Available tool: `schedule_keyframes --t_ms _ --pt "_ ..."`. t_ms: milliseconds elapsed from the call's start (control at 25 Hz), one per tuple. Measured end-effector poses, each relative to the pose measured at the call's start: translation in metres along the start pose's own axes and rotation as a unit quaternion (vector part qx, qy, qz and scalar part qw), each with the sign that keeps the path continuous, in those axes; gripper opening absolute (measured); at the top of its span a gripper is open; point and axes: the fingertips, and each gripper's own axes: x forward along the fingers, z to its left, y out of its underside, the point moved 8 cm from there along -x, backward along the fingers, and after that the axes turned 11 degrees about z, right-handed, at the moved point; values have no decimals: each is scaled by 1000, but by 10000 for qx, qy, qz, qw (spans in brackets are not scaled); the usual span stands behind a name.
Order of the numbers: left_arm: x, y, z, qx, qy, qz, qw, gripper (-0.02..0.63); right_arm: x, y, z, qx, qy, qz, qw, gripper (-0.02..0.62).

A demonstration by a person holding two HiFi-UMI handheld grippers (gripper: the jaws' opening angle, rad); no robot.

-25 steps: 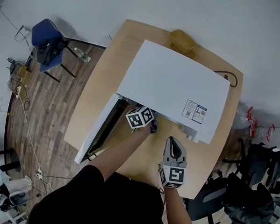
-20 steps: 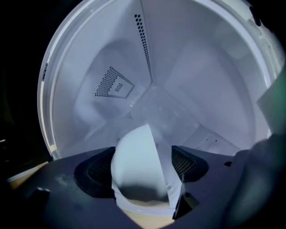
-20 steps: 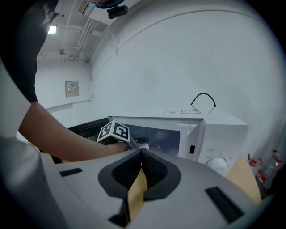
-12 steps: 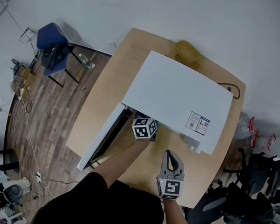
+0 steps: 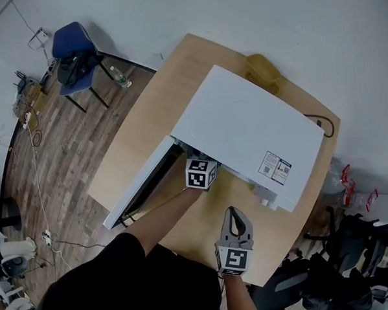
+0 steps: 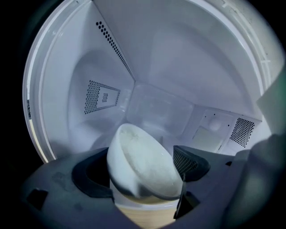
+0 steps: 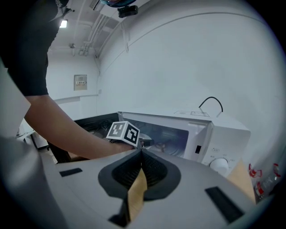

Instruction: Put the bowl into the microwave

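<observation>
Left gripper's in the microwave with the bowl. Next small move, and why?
Probably draw the left gripper straight back out: its fingers are opening with the tilted bowl between them, already inside the microwave.

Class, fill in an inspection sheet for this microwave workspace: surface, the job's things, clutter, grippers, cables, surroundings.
Surface: wooden table carrying the microwave.
Job's things: white microwave, its door swung open; white bowl tilted inside the cavity.
Clutter: yellow container behind the microwave.
Grippers: left gripper reaches into the cavity, jaws opening, bowl between them; right gripper shut, empty, over the table's near edge.
Cables: black cable at the microwave's far right corner; loose cords on the floor.
Surroundings: blue chair and a bottle on the wooden floor.
</observation>
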Motion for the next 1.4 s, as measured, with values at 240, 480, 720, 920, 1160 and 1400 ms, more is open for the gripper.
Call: schedule_keyframes --t_ms 240,480,720,920,1160,1400 --pt "-6 -2 8 -372 98 -195 9991 383 -2 12 9 -45 -86 118 9999 60" --pt "-5 0 5 -475 184 -232 9984 383 -4 8 13 -92 -137 75 9998 60" --pt "4 1 -9 -404 144 -23 9991 385 -5 6 14 -39 -188 93 9998 60" --pt "2 3 -8 -391 403 141 9983 385 -6 5 15 3 -218 112 9997 60" --pt "-6 -2 7 -383 534 -150 9977 385 -4 3 21 8 -168 150 9997 60" --pt "-16 -8 8 -164 830 -296 9960 385 -9 -2 32 -42 -129 142 9998 60"
